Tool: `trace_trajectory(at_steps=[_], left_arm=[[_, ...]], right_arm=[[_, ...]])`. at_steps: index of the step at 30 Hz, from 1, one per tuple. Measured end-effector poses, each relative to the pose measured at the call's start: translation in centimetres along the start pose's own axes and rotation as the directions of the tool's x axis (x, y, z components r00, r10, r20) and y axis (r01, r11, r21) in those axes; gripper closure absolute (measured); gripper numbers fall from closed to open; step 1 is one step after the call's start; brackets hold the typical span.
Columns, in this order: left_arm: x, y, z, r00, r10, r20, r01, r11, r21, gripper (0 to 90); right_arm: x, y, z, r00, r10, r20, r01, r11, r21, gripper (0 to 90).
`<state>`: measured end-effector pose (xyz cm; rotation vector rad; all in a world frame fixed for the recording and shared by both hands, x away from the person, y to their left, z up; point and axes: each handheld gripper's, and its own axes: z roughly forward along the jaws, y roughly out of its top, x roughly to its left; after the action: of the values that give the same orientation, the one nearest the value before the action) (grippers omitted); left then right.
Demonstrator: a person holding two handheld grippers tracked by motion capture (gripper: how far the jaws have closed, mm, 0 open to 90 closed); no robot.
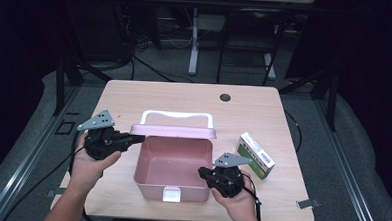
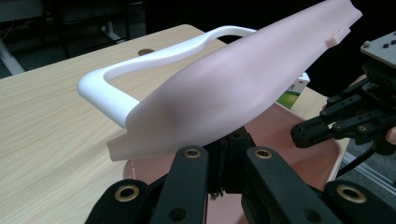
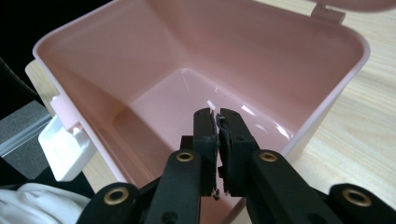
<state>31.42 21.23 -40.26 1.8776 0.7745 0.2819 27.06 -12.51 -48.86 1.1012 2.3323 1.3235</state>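
The left gripper (image 1: 132, 138) is clamped on the edge of the pink lid (image 2: 243, 79), holding it propped open at the far rim of the pink box (image 1: 172, 189), with the white handle (image 1: 177, 116) sticking out behind it. The right gripper (image 3: 218, 122) has its jaws pressed together with nothing between them; it hangs at the box's right near corner, tips pointing into the empty hollow. The box sits in the middle of the wooden table (image 1: 134, 95), its white latch (image 1: 171, 194) at the front wall facing the person. Just beside it on the right lies a small green and white carton (image 1: 255, 155), near the right hand but untouched. From where I stand, the weak spot looks like that pinch on the lid: the plastic is smooth and curved, so it could slip free and drop onto the right gripper. A nudge against the wall might also slide the light box.
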Motion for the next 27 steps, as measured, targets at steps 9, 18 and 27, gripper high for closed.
trace_trajectory(at_steps=[9,18,27], left_arm=[[0.3,0.3,0.1,1.0000,-0.003,-0.005,0.003,1.0000,-0.006,89.4],[0.7,0.6,0.3,0.9999,-0.011,-0.013,0.011,0.9998,-0.014,89.4],[1.1,0.7,0.5,0.9998,-0.016,-0.011,0.016,0.9996,-0.021,89.4]], right_arm=[[0.6,-0.8,0.0,0.9993,-0.010,-0.035,0.010,1.000,-0.012,86.4],[0.5,-0.8,0.0,0.9990,-0.011,-0.043,0.011,1.000,-0.003,86.3],[0.6,-0.8,-0.1,0.9992,-0.012,-0.037,0.012,1.000,0.003,88.2]])
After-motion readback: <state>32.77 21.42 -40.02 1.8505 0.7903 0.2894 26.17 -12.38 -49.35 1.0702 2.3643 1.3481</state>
